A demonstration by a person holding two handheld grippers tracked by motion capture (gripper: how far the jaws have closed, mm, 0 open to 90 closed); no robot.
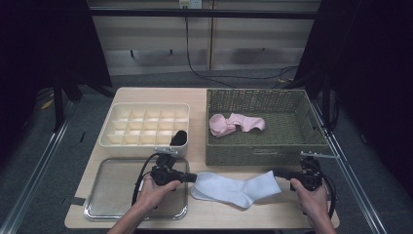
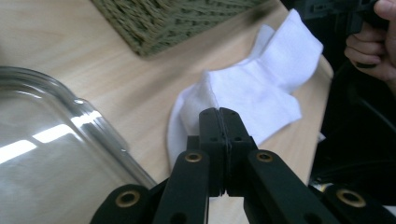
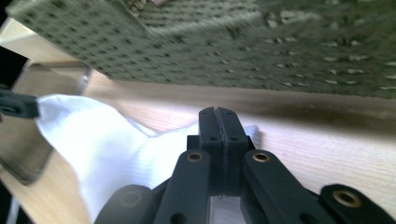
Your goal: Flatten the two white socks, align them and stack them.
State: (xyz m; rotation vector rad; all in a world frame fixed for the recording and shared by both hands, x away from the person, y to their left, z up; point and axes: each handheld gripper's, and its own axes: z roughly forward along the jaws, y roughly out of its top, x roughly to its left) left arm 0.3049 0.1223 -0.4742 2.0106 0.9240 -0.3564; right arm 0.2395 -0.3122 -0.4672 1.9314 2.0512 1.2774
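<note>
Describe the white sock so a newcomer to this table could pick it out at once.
Start at the green woven basket on the table's right half and come toward the person's edge. The white sock lies flat on the bare wood just in front of it, between the left gripper and right gripper, both with jaws together at its ends. It alone is white: the pink socks lie in the basket.

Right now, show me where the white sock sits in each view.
High view: white sock lies at the table's near edge, in front of the wicker basket.
Left gripper view: centre to upper right, beyond the jaws.
Right gripper view: left and lower centre.
Shared landmark: the wicker basket.
</note>
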